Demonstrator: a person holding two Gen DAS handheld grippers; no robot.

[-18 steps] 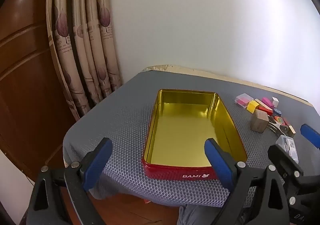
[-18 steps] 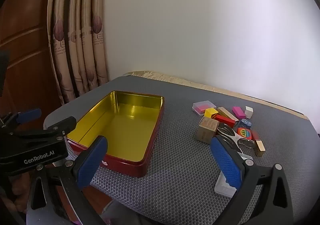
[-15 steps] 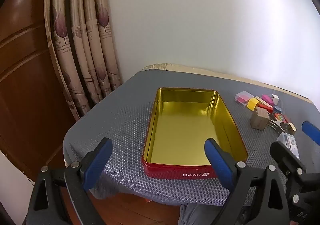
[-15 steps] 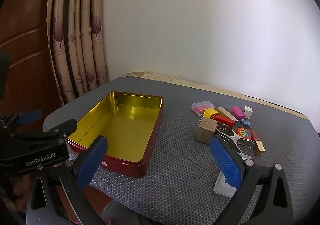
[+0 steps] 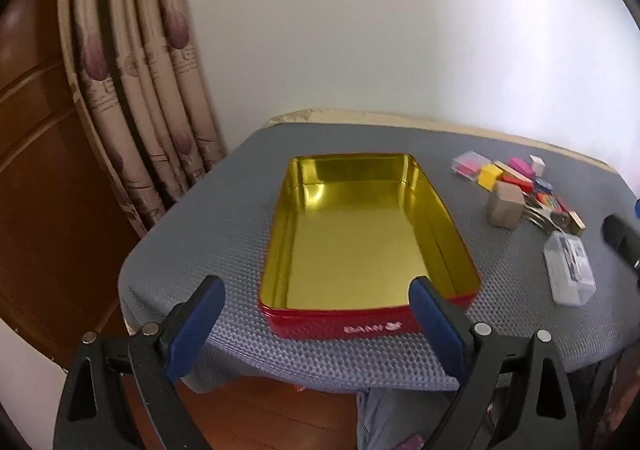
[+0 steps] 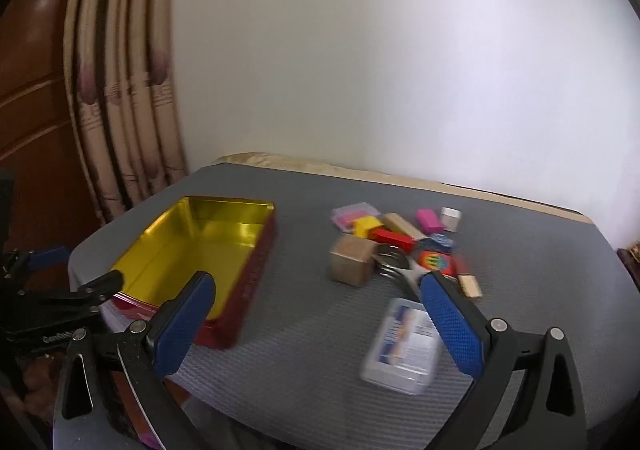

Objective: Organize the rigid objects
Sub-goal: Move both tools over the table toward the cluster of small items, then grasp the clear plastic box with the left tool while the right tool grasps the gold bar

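Note:
An empty red tin (image 5: 340,324) with a gold inside lies on the grey mat, just ahead of my left gripper (image 5: 316,290), which stands open over the near table edge. To the tin's right is a pile of small things: a tan cube (image 5: 506,205), a yellow block (image 5: 491,175), pink and red pieces, and metal clips. A clear plastic box (image 6: 402,346) lies nearest, just inside the right finger of my open right gripper (image 6: 316,286). Neither gripper holds anything. The tin (image 6: 256,270) and the cube (image 6: 352,259) also show in the right wrist view.
The grey honeycomb mat (image 5: 208,234) covers a small table against a white wall. Patterned curtains (image 5: 160,98) and a brown wooden door (image 5: 36,170) stand to the left. My right gripper's finger (image 5: 618,238) shows at the right edge of the left wrist view.
The right gripper has moved forward and to the right toward the pile, so the clear box now looks larger beside its right finger. The left gripper has hardly moved.

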